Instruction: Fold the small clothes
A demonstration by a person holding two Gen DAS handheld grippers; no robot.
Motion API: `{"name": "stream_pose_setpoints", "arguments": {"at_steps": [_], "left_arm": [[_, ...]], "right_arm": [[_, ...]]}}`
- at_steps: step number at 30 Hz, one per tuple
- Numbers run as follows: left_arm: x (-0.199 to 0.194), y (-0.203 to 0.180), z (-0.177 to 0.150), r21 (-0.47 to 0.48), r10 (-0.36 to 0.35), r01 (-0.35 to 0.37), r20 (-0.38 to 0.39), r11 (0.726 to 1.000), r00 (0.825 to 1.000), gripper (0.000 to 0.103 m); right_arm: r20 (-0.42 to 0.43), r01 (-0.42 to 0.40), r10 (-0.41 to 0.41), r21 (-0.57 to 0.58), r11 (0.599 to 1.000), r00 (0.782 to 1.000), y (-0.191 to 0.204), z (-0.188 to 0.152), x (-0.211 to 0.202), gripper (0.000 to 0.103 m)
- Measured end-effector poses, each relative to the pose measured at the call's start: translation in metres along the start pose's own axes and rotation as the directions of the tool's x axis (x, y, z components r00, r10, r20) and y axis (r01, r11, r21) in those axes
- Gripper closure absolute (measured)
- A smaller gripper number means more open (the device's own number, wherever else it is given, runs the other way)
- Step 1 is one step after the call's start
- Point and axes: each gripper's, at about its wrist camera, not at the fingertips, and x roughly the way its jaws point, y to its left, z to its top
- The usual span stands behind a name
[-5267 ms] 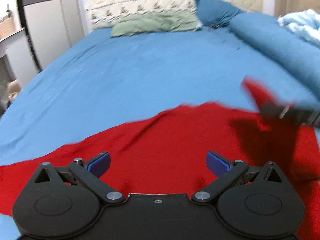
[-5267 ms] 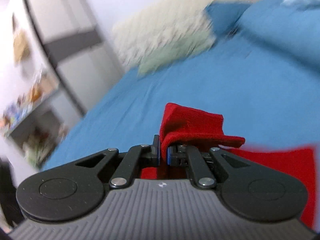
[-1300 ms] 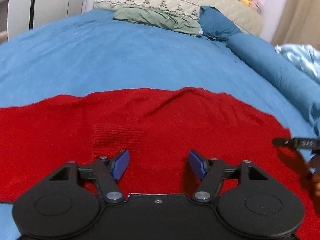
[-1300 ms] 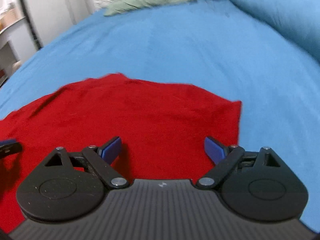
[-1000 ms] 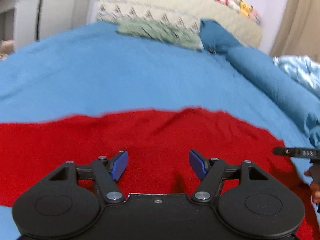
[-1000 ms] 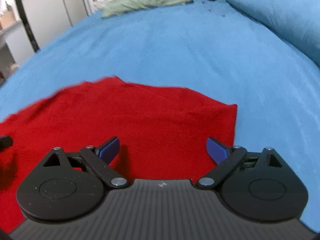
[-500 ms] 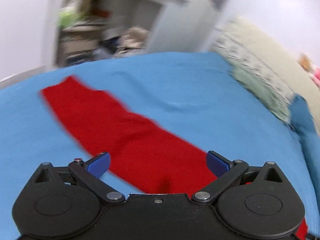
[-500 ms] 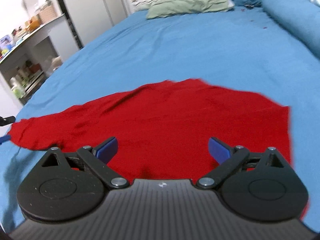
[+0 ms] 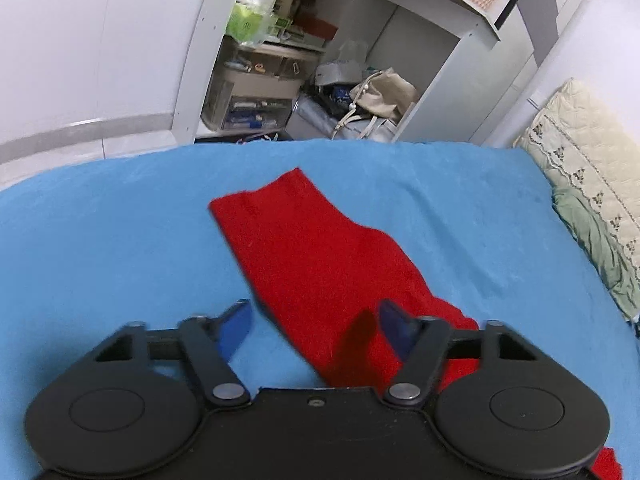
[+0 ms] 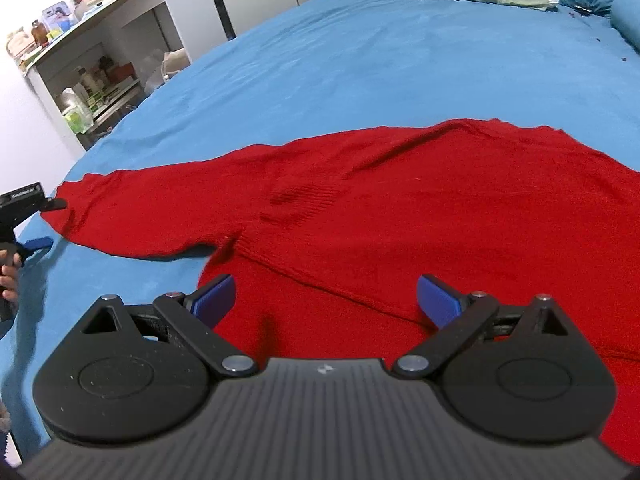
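Red sweater (image 10: 440,208) lies flat on the blue bed (image 10: 360,60); your left claw (image 9: 312,326) has swung over its outstretched sleeve (image 9: 304,240), both claws open and empty, right claw (image 10: 326,294) above the body.

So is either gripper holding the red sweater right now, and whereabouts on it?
Nothing is held. The left gripper and right gripper are both open, above the red knitted sweater lying flat on the blue bedsheet.
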Motion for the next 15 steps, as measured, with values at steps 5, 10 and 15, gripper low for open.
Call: {"name": "stream_pose_setpoints", "arguments": {"at_steps": [5, 10, 15], "left_arm": [[0.013, -0.001, 0.001, -0.041, -0.017, 0.017, -0.006, 0.999, 1.000, 0.099], [-0.002, -0.020, 0.002, 0.021, -0.041, 0.041, 0.032, 0.999, 0.999, 0.099], [-0.039, -0.076, -0.004, 0.178, -0.123, 0.103, 0.109, 0.979, 0.986, 0.099]], "right_arm": [[0.019, 0.000, 0.000, 0.000, 1.000, 1.000, 0.005, -0.003, 0.000, 0.000], [0.033, 0.006, -0.007, 0.016, 1.000, 0.999, 0.001, -0.003, -0.004, 0.000], [0.076, 0.011, -0.014, 0.051, 0.999, 0.997, -0.014, -0.001, -0.027, 0.000]]}}
